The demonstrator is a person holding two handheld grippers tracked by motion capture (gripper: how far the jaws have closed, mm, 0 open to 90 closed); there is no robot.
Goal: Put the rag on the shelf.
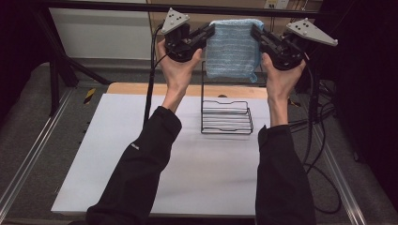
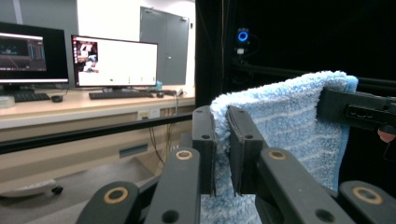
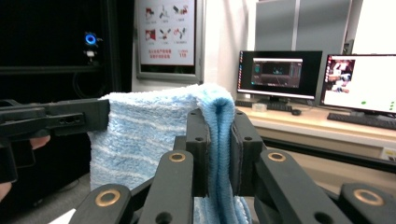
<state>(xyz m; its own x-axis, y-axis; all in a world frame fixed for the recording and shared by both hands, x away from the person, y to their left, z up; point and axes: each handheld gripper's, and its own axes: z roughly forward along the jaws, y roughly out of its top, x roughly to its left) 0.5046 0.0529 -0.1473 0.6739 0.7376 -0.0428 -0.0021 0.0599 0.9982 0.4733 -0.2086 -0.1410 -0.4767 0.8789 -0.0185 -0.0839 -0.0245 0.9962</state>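
Sleeves: two black sleeves came in from the bottom of the high view, nearest the camera, one per forearm, both reaching forward and up.
Surface: white sheet (image 1: 187,187) covered most of the table, a strip of bare wood (image 1: 141,88) showed at the far edge.
Room: dark frame and black curtain around the rig; grey floor with metal rails on both sides; desk with two lit monitors (image 2: 114,61) and a keyboard farther off in the left gripper view; wall poster (image 3: 166,31) seen in the right gripper view.
Count: one blue towel (image 1: 233,47), one black wire rack (image 1: 226,117), two grippers, two hands.
Towel: folded, hanging in the air above the far end of the table, over the rack and clear of it, stretched flat between the two grippers.
Rack: stood on the white sheet near the far edge, between the forearms.
Left hand: raised, wrist bent back, left gripper (image 1: 212,30) pointing inward toward the other one.
Right hand: raised at the same height, right gripper (image 1: 254,32) pointing inward, mirror pose.
Left jaws: pinched on the towel's upper left corner, pile bulging between the pads (image 2: 205,149).
Right jaws: pinched on the upper right corner, on the folded edge.
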